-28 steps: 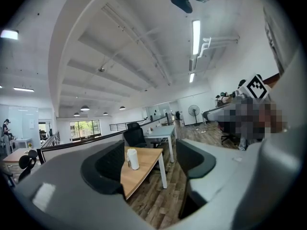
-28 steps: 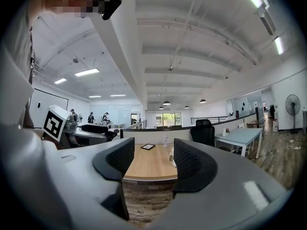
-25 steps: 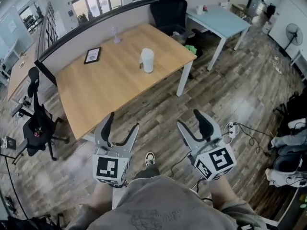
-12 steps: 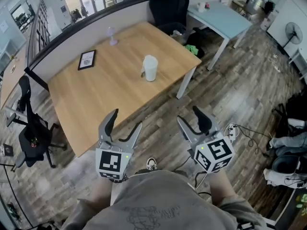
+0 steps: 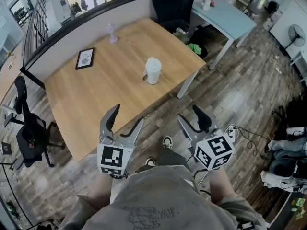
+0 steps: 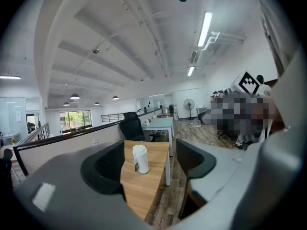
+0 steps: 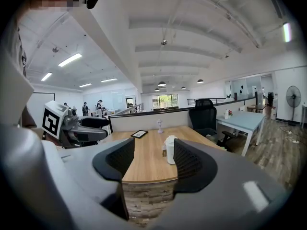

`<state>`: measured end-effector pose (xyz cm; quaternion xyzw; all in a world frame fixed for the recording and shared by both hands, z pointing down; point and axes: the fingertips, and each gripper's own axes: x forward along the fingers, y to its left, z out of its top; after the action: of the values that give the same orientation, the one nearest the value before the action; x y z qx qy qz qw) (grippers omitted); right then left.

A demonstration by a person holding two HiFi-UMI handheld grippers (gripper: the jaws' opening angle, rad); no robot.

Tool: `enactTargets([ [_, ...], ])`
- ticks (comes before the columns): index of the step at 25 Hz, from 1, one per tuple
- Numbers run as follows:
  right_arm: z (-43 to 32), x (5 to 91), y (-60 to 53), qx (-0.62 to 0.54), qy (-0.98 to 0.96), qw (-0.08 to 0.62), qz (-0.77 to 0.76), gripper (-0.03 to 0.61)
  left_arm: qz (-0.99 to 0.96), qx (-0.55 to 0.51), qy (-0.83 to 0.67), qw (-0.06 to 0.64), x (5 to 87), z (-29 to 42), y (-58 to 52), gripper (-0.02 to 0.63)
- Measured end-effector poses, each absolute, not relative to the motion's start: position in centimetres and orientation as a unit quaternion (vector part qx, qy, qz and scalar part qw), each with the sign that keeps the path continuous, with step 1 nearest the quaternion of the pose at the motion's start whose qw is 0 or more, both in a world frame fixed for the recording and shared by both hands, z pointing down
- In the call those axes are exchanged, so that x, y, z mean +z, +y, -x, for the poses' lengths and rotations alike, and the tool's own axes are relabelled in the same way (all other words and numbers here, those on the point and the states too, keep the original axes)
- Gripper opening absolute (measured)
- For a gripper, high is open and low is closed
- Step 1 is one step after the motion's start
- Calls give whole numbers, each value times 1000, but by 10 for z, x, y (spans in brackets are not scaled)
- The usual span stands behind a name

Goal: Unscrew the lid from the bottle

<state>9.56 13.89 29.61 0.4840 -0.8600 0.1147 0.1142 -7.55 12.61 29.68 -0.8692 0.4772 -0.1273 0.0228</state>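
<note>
**A:** Closest in, the left gripper (image 5: pixel 125 116) and right gripper (image 5: pixel 189 116) both point forward over the floor (image 5: pixel 230 95). Each has its fingers apart with nothing between them.

**B:** Both empty, agreed. A shoe (image 5: pixel 167 142) shows just under them, so the person stands short of the worktop (image 5: pixel 96 99).

**A:** And that gap is what matters. The bottle (image 5: pixel 153 71) stands on the worktop toward its right end, well apart from either pair of fingers.

**B:** Which way from the fingers?

**A:** Dead ahead, between the two lines of aim. Each gripper view frames it in the opening between its own fingers.

**B:** How does it stand?

**A:** Upright, long axis vertical, with the lid (image 5: pixel 153 61) still on top.

**B:** Which hand is nearer?

**A:** Too close to call, perhaps a shade nearer the left. My read is that a plain approach comes first, then one gripper on the body and the other on the lid.

**B:** Further back there's a frame (image 5: pixel 85 58) lying flat, then a chair (image 5: pixel 172 6) beyond the worktop.
</note>
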Motion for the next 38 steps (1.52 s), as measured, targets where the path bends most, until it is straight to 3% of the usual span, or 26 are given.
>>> enactTargets([
  [16, -112, 330, -19, 136, -900, 142, -390, 242, 847, -173, 503, -21, 346, 36, -20, 356],
  [22, -117, 349, -82, 144, -914, 173, -337, 293, 829, -193, 523, -44, 368, 26, -73, 357],
  [38, -108, 383, -157, 160, -929, 199, -269, 324, 817, -244, 517, -78, 414, 20, -121, 419],
])
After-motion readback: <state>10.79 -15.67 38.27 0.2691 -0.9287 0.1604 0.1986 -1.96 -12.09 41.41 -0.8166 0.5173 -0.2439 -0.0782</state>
